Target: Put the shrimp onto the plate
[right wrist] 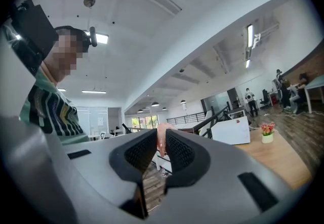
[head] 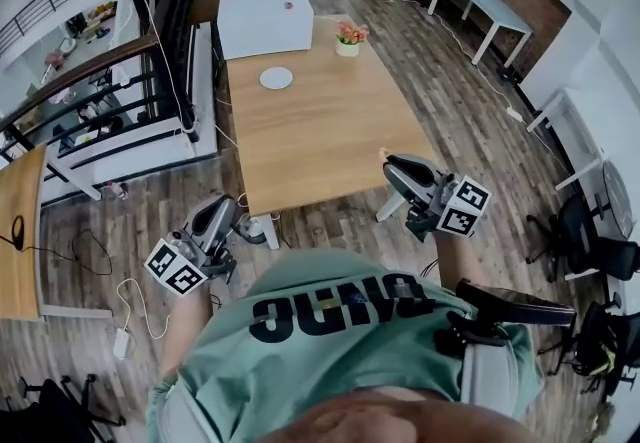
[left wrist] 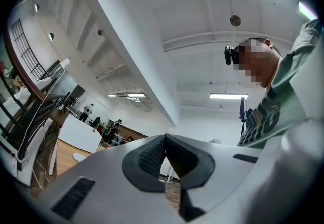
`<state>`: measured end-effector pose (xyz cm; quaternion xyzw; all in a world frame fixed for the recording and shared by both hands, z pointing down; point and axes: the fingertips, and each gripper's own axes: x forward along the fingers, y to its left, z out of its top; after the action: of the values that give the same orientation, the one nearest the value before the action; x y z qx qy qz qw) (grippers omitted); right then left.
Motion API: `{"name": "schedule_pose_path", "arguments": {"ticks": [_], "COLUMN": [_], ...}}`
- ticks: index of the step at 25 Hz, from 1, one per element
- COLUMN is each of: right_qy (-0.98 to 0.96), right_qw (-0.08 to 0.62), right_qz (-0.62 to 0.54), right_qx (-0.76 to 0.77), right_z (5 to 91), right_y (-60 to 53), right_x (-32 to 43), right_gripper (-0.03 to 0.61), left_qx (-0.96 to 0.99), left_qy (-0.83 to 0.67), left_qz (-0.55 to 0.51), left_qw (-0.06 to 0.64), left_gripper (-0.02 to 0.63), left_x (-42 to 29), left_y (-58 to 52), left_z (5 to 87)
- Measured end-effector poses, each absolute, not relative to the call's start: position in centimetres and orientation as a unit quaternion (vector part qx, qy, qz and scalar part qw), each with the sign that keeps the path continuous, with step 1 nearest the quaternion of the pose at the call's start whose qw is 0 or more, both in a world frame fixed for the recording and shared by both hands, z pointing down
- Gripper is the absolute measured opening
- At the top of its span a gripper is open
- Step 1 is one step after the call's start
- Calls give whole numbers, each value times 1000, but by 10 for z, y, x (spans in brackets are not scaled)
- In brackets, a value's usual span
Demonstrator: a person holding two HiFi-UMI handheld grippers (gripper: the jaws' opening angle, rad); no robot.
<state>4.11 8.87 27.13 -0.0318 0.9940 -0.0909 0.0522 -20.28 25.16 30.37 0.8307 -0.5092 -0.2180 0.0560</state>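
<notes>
Pale wood counter [head: 320, 141], long, seen from above. A white plate [head: 276, 78] sits on its far half, with a white box [head: 265, 23] beyond it at the far end. A small pot of flowers [head: 348, 39] stands near the far right edge, just beside the box. The right gripper [right wrist: 161, 136] is held at the counter's near right corner, marker cube toward the person. Its jaws are clenched on the shrimp [right wrist: 161, 142], a pale pink piece pinched between the ribbed pads, its top poking just above them. From the head view the shrimp shows only as a small pinkish speck at the jaw tips. It is well apart from the plate and not yet on it. The left gripper [left wrist: 164, 139] hangs off the near left corner, over the plank floor [head: 330, 221]. Its jaws are pressed together at the tips with nothing between them. The person's green shirt [head: 340, 351] fills the bottom of the head view.
</notes>
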Motion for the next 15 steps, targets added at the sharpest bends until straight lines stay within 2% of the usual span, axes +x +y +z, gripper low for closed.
{"name": "schedule_pose_path", "arguments": {"ticks": [15], "right_qy": [994], "right_qw": [31], "right_qz": [-103], "right_qx": [29], "right_z": [279], "right_y": [50], "right_x": [-37], "right_gripper": [57], "left_qx": [793], "left_qy": [-560], "left_qz": [-229], "left_qw": [63], "left_gripper": [5], "left_x": [-259], "left_y": [239], "left_z": [320]}}
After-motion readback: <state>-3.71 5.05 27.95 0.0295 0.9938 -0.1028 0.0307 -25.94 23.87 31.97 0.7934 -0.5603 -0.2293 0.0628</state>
